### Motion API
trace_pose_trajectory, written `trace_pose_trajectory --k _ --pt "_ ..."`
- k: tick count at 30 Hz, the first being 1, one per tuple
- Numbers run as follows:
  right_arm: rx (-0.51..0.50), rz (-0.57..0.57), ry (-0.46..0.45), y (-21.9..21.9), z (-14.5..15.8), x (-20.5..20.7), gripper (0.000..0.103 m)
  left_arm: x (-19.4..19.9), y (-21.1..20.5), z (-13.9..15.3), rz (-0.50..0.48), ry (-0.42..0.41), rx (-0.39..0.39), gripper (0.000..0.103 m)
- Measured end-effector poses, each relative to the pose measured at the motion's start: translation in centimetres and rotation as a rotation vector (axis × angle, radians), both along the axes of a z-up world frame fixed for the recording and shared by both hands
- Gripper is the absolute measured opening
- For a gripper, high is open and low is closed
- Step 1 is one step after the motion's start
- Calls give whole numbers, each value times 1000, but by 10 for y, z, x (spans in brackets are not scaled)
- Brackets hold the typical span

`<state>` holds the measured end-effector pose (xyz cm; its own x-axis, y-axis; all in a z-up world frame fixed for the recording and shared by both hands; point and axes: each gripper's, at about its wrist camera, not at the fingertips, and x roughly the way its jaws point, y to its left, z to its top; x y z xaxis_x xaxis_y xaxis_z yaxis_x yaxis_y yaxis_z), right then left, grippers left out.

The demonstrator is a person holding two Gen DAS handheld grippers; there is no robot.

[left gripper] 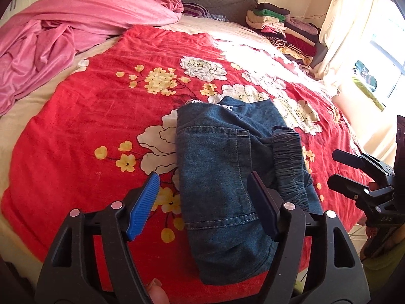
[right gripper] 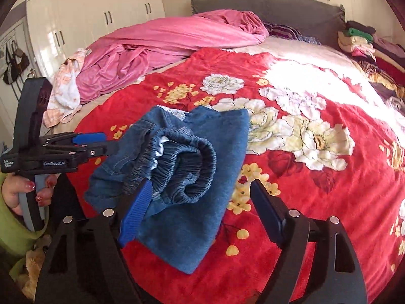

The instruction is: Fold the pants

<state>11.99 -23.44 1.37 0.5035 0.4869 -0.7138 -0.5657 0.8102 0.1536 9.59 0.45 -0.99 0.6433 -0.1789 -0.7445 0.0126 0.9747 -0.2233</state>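
Note:
Folded blue denim pants [left gripper: 215,164] lie on the red flowered blanket [left gripper: 88,116], with the gathered elastic waistband [left gripper: 288,157] bunched on top at their right side. My left gripper [left gripper: 203,177] hovers over the near part of the pants, jaws wide apart and pressing on nothing. My right gripper [left gripper: 334,168] shows at the right edge, off the cloth. In the right wrist view the pants [right gripper: 202,139] lie under my right gripper [right gripper: 200,185], which is open; its blue pad [right gripper: 134,215] sits beside the waistband [right gripper: 182,162]. My left gripper [right gripper: 108,143] reaches in from the left.
A rumpled pink blanket [left gripper: 63,30] fills the bed's far left, with a pale cloth [right gripper: 65,93] beside it. Stacked folded clothes [left gripper: 283,27] stand at the far right by the curtain [left gripper: 349,25]. White wardrobes [right gripper: 88,12] line the left wall. A hand [right gripper: 25,190] in a green sleeve holds the left gripper.

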Motion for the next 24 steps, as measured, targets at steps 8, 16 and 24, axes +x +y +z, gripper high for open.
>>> trace_pose_trajectory --k 8,16,24 --pt "64 -34 164 1 -38 34 83 16 6 -26 8 39 -94 68" --pt "164 -8 235 10 -54 48 82 31 -6 -37 -41 62 -164 59" --pt "178 70 130 32 -18 45 39 40 -4 -12 -67 39 -156 51"
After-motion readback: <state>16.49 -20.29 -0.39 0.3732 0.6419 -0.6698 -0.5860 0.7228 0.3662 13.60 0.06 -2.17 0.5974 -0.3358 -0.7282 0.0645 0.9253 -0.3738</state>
